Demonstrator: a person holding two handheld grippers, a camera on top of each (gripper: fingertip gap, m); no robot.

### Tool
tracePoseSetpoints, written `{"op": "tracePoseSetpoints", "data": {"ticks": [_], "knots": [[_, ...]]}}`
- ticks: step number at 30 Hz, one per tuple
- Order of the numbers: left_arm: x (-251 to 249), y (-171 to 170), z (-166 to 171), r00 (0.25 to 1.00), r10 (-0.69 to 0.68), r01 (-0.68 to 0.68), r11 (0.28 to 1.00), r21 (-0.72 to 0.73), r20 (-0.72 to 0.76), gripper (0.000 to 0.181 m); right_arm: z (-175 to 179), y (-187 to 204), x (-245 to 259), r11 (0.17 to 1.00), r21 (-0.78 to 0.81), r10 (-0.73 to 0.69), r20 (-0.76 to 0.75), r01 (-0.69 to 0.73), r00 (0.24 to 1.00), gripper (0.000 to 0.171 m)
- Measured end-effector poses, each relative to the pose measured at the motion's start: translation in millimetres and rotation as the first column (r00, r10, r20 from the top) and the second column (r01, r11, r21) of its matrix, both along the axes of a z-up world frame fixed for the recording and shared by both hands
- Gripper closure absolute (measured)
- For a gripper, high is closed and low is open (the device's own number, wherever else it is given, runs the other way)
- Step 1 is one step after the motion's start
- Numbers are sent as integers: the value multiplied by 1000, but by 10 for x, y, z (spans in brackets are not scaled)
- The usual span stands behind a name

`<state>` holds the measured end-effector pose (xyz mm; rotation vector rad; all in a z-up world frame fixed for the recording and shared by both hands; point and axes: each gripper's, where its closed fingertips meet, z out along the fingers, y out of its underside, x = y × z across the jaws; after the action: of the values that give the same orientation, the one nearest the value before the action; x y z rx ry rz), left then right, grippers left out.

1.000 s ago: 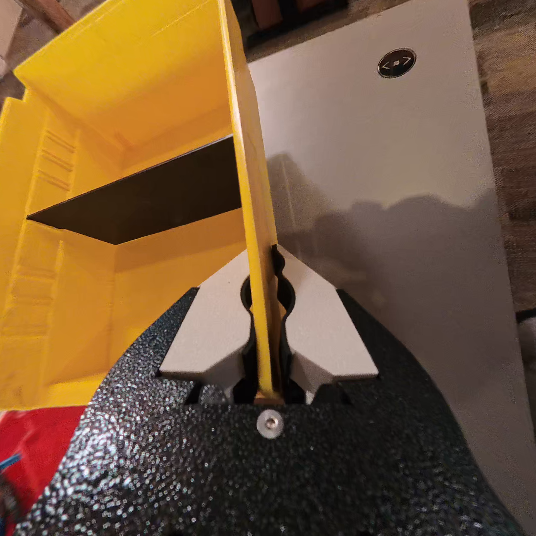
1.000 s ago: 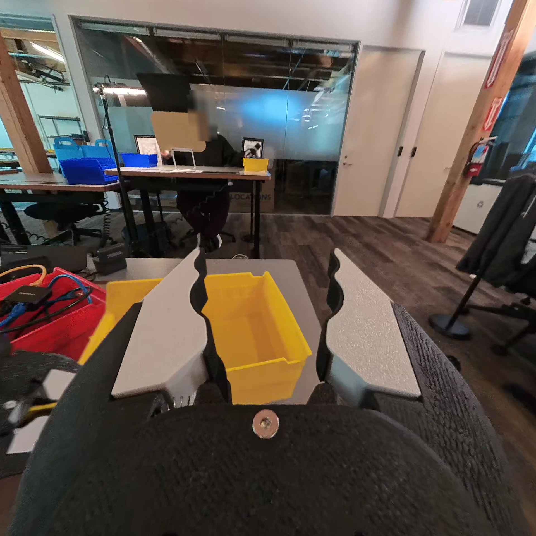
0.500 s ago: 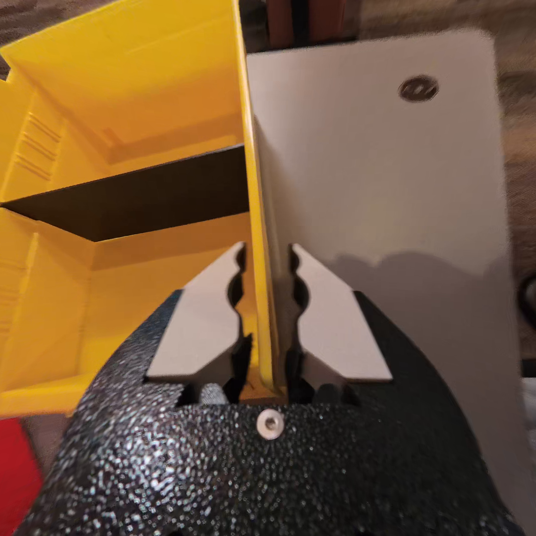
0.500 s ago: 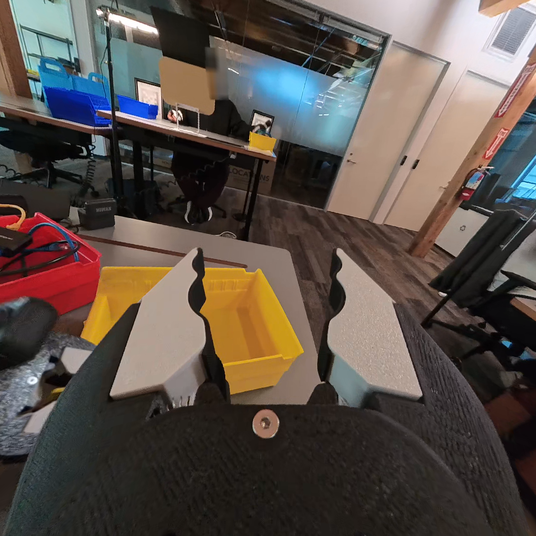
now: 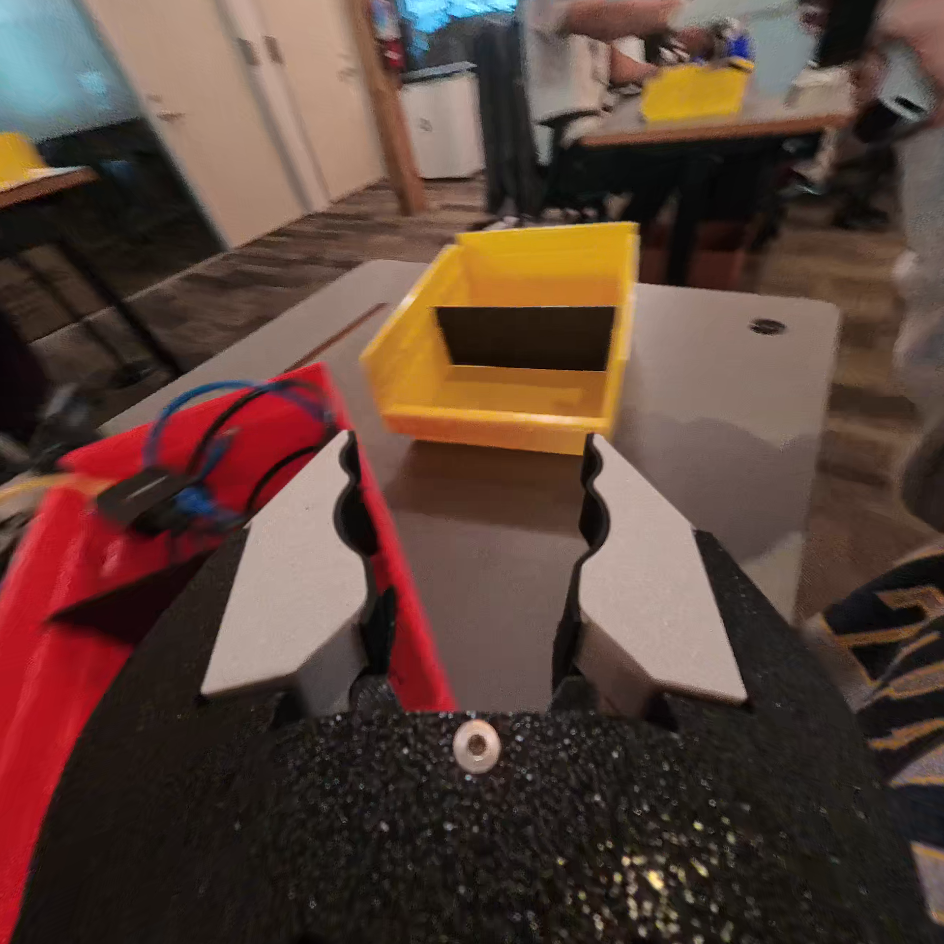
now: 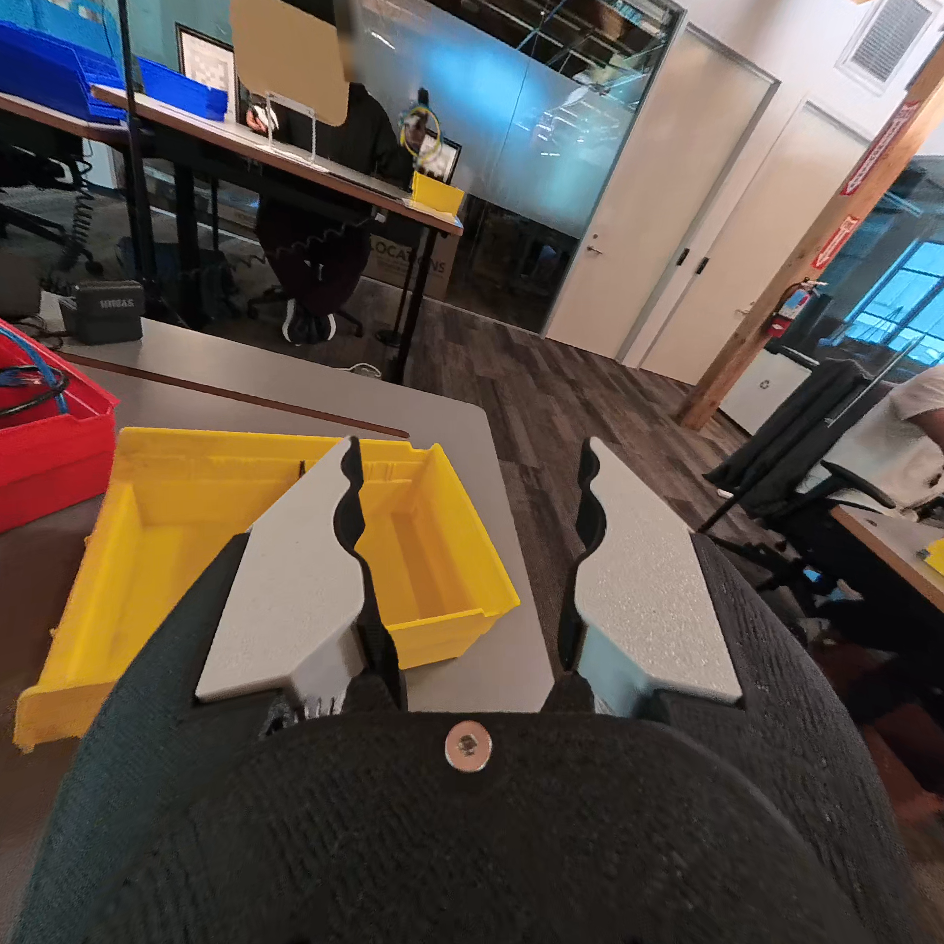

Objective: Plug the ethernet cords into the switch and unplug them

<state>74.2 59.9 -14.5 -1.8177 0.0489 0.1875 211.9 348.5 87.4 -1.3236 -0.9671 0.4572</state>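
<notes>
A small black switch (image 5: 134, 494) lies in a red bin (image 5: 71, 572) at the left, with blue (image 5: 173, 424) and black cords (image 5: 265, 475) looped over it. The cords also show in the red bin in the right wrist view (image 6: 36, 383). My left gripper (image 5: 467, 444) is open and empty, raised above the grey table (image 5: 715, 459), its left finger over the red bin's right wall. My right gripper (image 6: 467, 449) is open and empty, held above the table's right edge.
An empty yellow bin (image 5: 500, 419) with a black divider (image 5: 526, 337) stands ahead on the table; it also shows in the right wrist view (image 6: 168, 531). A person sits at a far desk (image 6: 316, 168). Chairs (image 6: 817, 490) and another desk stand to the right.
My left gripper let go of the yellow bin's wall, opened wide and drew back and up, so the red bin came into view. My right gripper tilted down a little and stayed open.
</notes>
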Motion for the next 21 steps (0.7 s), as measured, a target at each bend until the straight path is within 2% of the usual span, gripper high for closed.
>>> {"op": "tracePoseSetpoints", "data": {"ticks": [4, 7, 9, 11, 13, 14, 17, 19, 21], "knots": [[-793, -764, 74, 954, 298, -300, 945, 131, 31, 95, 27, -111, -145, 999, 40, 3, -6, -3, 1000, 82], [-1356, -1259, -15, 879, 473, -476, 868, 141, 57, 96, 68, -356, -334, 995, 7, 99, -74, -99, 992, 78], [-1693, -1501, -139, 829, 557, -559, 823, 101, 51, 93, -138, -517, -503, 979, -100, 172, -53, -177, 984, 70], [-1982, -1654, -295, 791, 611, -612, 790, 48, 30, 87, -569, -649, -637, 952, -232, 215, 46, -199, 976, 47], [-2205, -1707, -494, 773, 634, -633, 774, -34, 28, 75, -990, -638, -634, 954, -282, 149, 169, -97, 974, 26], [-2267, -1690, -572, 779, 626, -623, 780, -66, 34, 71, -1118, -613, -624, 960, -279, 94, 200, -35, 975, 25], [-2334, -1526, -636, 826, 561, -559, 828, -42, 59, 71, -1344, -670, -644, 951, -303, 9, 216, 58, 976, 25], [-2370, -1444, -716, 838, 541, -537, 841, -71, 75, 72, -1509, -727, -683, 933, -350, -12, 208, 86, 978, 26], [-2388, -1380, -788, 850, 519, -511, 854, -102, 88, 77, -1760, -743, -690, 904, -406, -21, 272, 134, 962, 25]]}}
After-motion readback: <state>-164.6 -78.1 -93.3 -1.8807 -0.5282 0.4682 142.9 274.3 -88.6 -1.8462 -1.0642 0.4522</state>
